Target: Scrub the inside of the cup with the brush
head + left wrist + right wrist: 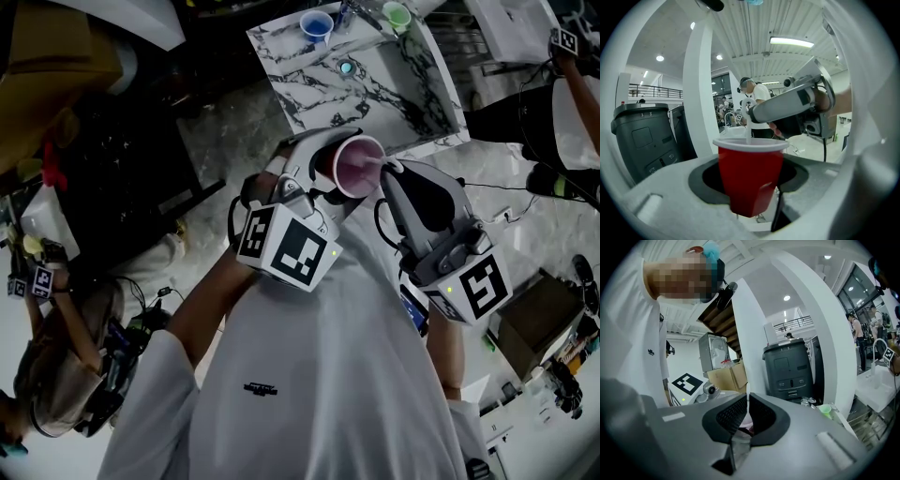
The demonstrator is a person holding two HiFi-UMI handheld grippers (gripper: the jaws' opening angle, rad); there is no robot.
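The red cup (750, 176) with a white rim is held upright between the jaws of my left gripper (751, 187), which is shut on it. From the head view I look into the cup's (358, 166) pale inside, held in front of my chest above the floor. My right gripper (390, 172) is at the cup's right rim and is shut on the thin white handle of the brush (746, 411). That brush handle (748, 130) dips down into the cup; its head is hidden inside.
A marble-patterned table (309, 75) lies ahead with a blue cup (316, 25) and a green cup (397, 15) near its far edge. A grey bin (790, 369) and white pillars stand around. People work at the sides.
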